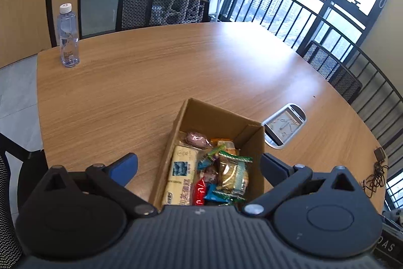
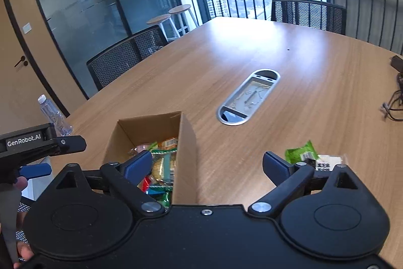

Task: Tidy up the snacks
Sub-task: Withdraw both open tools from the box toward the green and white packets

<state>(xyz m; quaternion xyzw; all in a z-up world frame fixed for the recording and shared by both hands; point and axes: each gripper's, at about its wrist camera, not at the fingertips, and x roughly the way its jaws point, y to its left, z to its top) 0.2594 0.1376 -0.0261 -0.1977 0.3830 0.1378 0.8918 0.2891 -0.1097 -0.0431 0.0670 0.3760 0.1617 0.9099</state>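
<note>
An open cardboard box [image 1: 221,117] [image 2: 187,150] stands on the wooden table, filled with several wrapped snacks: a pale yellow pack [image 1: 180,174], a pink one [image 1: 195,138], a red one and green-edged cracker packs [image 1: 233,174] [image 2: 163,165]. My left gripper [image 1: 199,167] hangs above the box, open wide, nothing between its fingers. My right gripper [image 2: 207,164] is open over the box's right wall, also with nothing in it. A green snack packet [image 2: 301,154] and a pale packet [image 2: 330,160] lie on the table right of the box, behind the right finger.
A water bottle [image 1: 67,35] [image 2: 51,115] stands at the table's far left corner. A metal cable hatch [image 1: 284,125] [image 2: 249,96] sits in the tabletop beyond the box. Black cables [image 1: 376,174] [image 2: 395,102] lie at the right edge. Mesh chairs [image 1: 162,10] ring the table.
</note>
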